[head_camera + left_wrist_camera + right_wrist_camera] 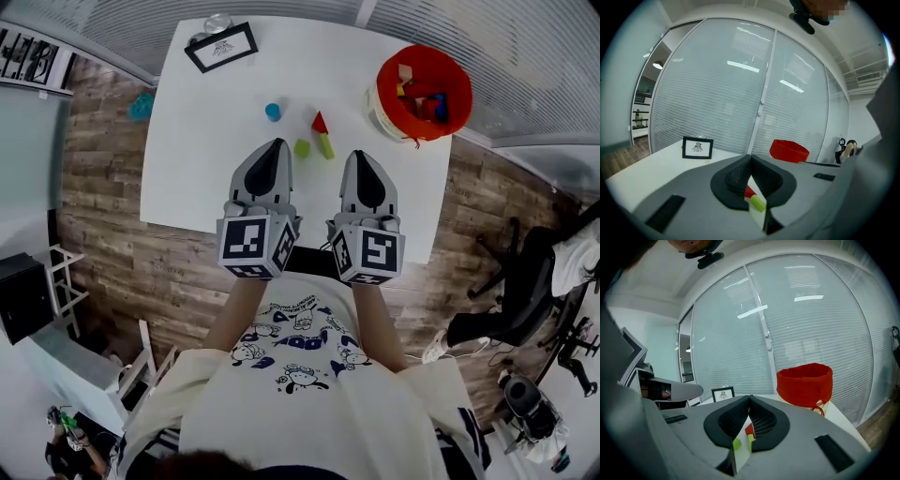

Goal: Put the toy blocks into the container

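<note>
Loose toy blocks lie mid-table in the head view: a blue cylinder [273,112], a red triangle [320,123], a green cube [302,147] and a yellow-green bar [325,145]. The red container [424,89] stands at the table's far right with several blocks inside. My left gripper [277,143] is shut and empty, its tip just left of the green cube. My right gripper [362,155] is shut and empty too, its tip just right of the bar. Below the shut left gripper [750,158] I see the red block [749,191] and the bar [758,203]. The right gripper [749,398] points left of the container [805,384].
A black picture frame [221,47] stands at the table's far left edge, with a small glass object behind it. Glass walls with blinds run behind the white table [206,159]. Wooden floor surrounds it, and an office chair [525,281] stands to the right.
</note>
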### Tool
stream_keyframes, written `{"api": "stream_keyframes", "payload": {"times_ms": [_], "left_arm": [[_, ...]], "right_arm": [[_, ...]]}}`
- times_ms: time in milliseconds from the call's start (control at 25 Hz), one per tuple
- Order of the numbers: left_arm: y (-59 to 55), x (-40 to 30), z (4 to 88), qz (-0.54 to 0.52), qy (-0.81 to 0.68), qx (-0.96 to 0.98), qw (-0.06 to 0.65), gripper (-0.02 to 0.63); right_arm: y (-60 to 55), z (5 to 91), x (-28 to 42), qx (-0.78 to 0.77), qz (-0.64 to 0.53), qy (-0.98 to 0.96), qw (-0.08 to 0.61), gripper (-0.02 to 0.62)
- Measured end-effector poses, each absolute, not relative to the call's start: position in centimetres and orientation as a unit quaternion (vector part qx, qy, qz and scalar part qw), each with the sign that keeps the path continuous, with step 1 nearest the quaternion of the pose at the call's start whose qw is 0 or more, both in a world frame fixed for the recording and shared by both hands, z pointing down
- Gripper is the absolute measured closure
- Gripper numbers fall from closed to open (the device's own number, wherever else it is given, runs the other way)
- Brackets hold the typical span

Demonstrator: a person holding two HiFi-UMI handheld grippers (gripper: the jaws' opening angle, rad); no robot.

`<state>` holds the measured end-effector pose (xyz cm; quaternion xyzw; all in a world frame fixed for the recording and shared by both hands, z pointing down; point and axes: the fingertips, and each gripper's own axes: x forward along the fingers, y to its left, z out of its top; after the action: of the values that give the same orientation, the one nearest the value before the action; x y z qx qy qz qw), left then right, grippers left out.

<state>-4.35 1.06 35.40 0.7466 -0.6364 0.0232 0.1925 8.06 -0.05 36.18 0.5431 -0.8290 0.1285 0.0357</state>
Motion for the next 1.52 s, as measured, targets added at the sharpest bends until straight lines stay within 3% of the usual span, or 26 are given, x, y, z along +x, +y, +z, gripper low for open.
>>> {"api": "stream_keyframes", "payload": {"times_ms": [1520], "left_arm": [[-2.9, -5.9, 41.7, 0.073, -0.610, 0.745, 0.259, 0.575]], "right_arm": [[-3.0, 44.4, 6.0, 0.537, 0.196, -0.810, 0.130, 0.568]]}}
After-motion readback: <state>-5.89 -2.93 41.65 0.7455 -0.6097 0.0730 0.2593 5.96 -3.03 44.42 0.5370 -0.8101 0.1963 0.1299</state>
